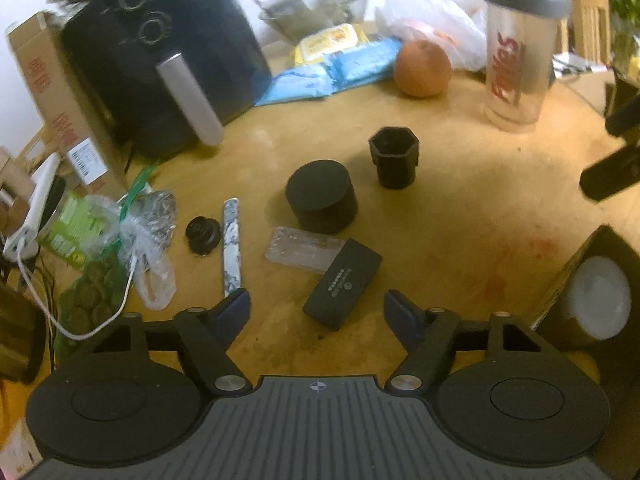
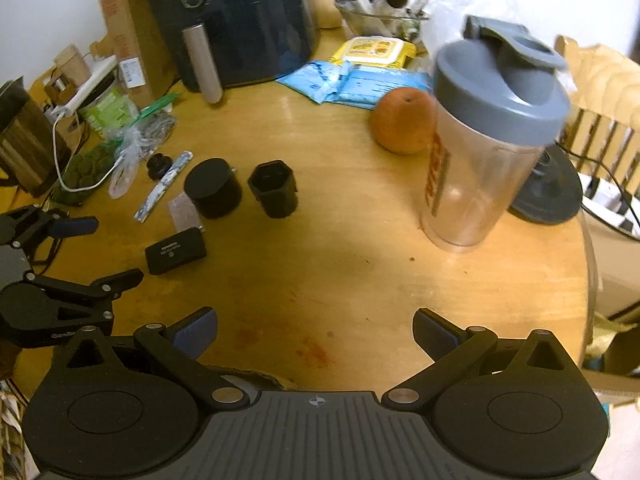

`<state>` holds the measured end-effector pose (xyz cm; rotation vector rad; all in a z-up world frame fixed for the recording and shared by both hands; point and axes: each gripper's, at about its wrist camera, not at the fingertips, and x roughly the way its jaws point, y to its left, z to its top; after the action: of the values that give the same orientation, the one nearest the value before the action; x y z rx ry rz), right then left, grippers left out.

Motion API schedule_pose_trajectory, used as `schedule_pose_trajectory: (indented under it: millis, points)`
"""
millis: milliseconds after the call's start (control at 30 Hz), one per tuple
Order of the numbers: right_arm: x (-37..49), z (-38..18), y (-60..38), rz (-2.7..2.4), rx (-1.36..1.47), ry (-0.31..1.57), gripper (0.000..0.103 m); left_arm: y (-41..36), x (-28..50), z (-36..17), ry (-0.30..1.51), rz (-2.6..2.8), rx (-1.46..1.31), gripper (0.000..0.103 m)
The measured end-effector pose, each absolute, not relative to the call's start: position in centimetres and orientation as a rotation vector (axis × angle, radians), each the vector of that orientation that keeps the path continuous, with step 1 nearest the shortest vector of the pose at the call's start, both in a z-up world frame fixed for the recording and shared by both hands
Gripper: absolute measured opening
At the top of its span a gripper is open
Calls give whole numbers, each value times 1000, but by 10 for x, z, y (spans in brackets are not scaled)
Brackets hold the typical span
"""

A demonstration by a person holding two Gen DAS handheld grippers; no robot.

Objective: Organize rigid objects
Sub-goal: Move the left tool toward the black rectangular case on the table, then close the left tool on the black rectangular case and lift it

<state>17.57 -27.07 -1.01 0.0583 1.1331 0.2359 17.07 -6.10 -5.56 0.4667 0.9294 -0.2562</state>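
On the round wooden table [image 1: 460, 208] lie a black flat box [image 1: 342, 284], a clear blister pack [image 1: 300, 250], a black round container [image 1: 322, 200], a black hexagonal cup [image 1: 394, 160], a marbled stick [image 1: 232, 244] and a small black knob [image 1: 203, 234]. My left gripper [image 1: 318, 306] is open. It hovers just short of the flat box, whose near corner sits between the fingertips with neither pad touching it. My right gripper [image 2: 316, 326] is open over bare wood, with nothing between its fingers. The right wrist view shows the left gripper [image 2: 100, 252] beside the flat box [image 2: 176, 256].
A black air fryer [image 1: 160, 60] and a cardboard box [image 1: 52, 92] stand at the back left. A shaker bottle [image 2: 480, 140] and an orange [image 2: 400, 120] are at the back right. Plastic bags and a white cable [image 1: 120, 300] crowd the left edge. An open box [image 1: 592, 296] sits near right.
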Motion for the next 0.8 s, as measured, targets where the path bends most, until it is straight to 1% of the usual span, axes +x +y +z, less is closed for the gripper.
schedule_pose_trajectory:
  millis: [133,267,400,600,733,767,800]
  points:
    - [174,-11,-281,205,77,1136,103,-69,179,-65,945,-288,516,66]
    - [171,-12,-291,179,97,1139,103,-76,186,-74,960,-326,565,63]
    - [169,-14,-301,154,125,1142,103,-82,193,-85,975,-352,623,52]
    - [166,-15,-311,129,142,1141,103,-87,201,-98,998,-378,677,45]
    - [166,-15,-317,115,162,1136,103,-87,205,-102,1013,-406,698,43]
    - [166,-15,-318,112,165,1137,103,-86,205,-103,1012,-414,699,38]
    - [165,-16,-319,108,168,1138,103,-86,206,-103,1013,-424,696,35]
